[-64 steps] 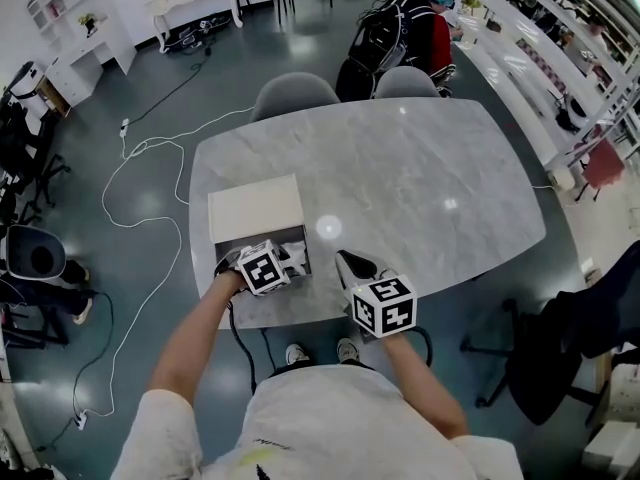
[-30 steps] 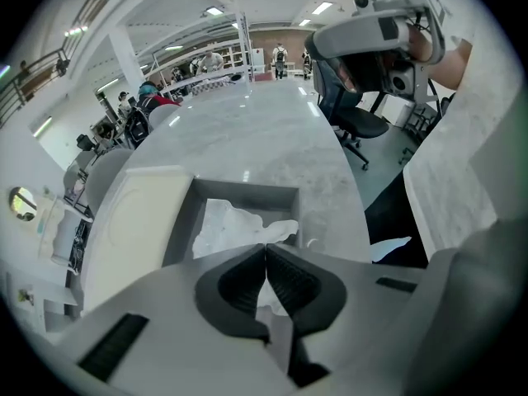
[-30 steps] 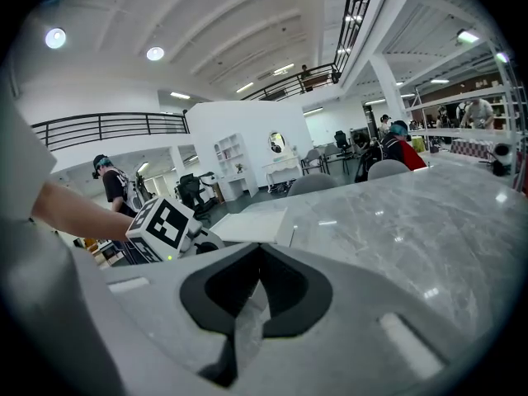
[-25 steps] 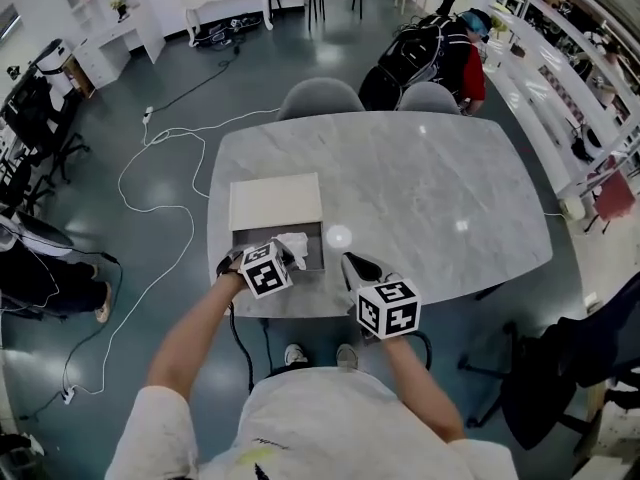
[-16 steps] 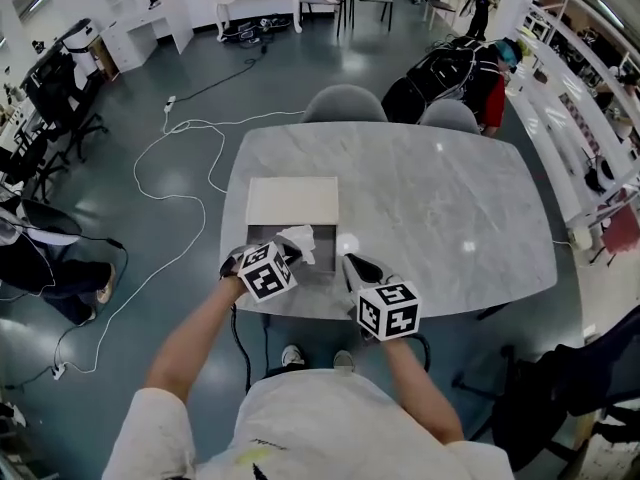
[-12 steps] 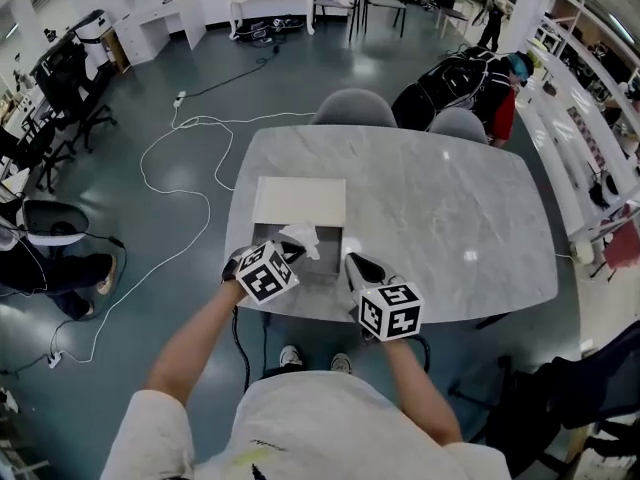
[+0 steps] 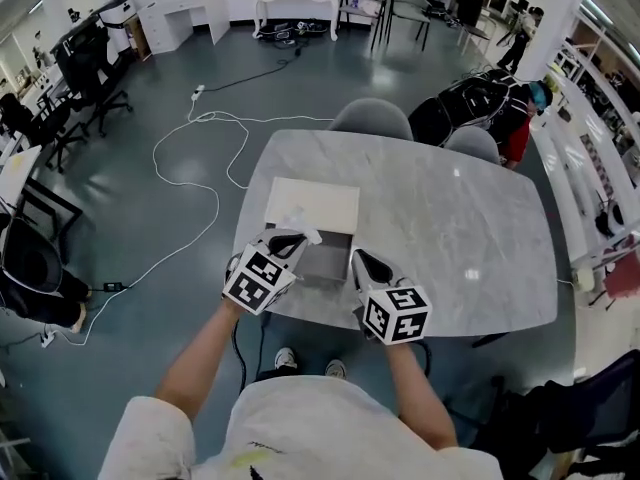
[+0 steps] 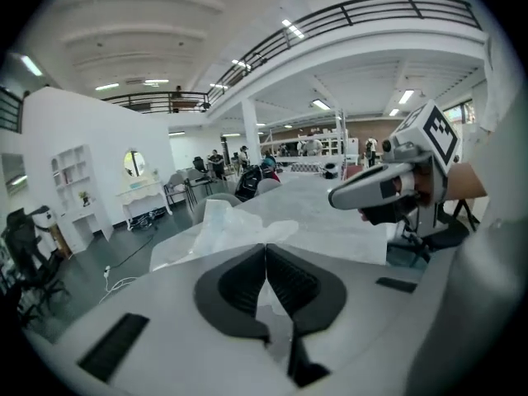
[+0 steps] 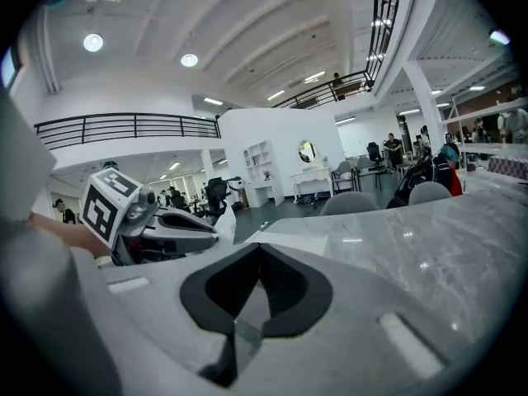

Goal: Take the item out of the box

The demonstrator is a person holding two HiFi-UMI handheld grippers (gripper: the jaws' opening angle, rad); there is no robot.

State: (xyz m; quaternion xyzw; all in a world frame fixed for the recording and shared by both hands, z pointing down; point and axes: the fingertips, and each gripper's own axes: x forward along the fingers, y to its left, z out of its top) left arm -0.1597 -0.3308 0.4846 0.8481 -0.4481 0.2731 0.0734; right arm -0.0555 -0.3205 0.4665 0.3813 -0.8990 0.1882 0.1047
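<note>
The left gripper [image 7: 288, 240] presses its 2 jaws together on the white plastic item [image 8: 221, 231], just above the open box [image 7: 325, 265], at its 10 o'clock corner. The right gripper [image 7: 362, 264], at 3 o'clock, is closed on nothing. Better to lift straight up, slowly, with a firm pinch.

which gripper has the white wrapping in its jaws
The left gripper: its jaws are shut on the white wrapping; the right gripper holds nothing.
</note>
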